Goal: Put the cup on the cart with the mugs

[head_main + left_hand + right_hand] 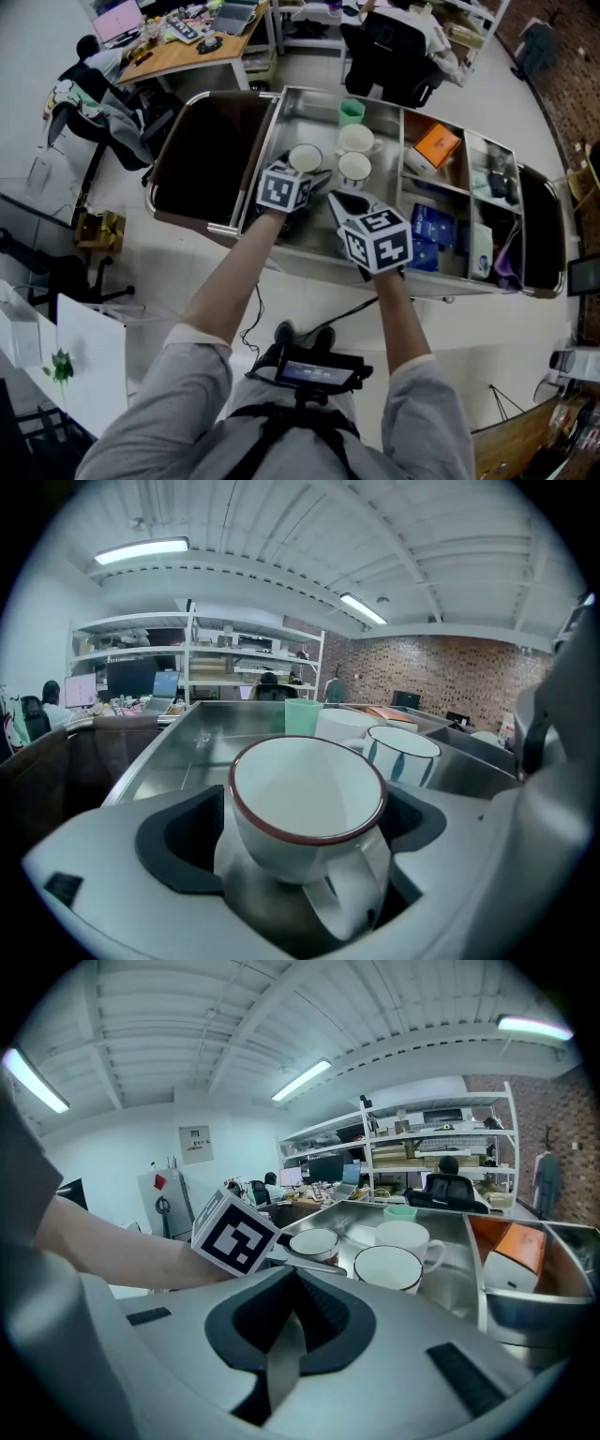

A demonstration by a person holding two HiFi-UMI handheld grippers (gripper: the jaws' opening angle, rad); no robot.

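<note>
Since the cup [307, 803] already stands upright on the steel tray [178, 757] of the cart [214, 226], just beside the striped mug [401, 754] and the white mug [345, 726], we read this as the release step and the task as nearly done. The left gripper [305, 174] has its jaws spread wide with the cup between them; there's a gap at the left pad, and on the right the cup looks close to the pad but not squeezed, so we call it let go. The cup's handle [352, 892] points back toward the gripper, and that's the snag risk. We'd back out straight along the jaw line and level, with no twist or lift, until both pads clear the handle. We'd also watch the striped mug ahead on the right. The right gripper [284, 1327] has its jaws closed together on nothing and sits over the cart's near edge; we'd leave it parked there.
</note>
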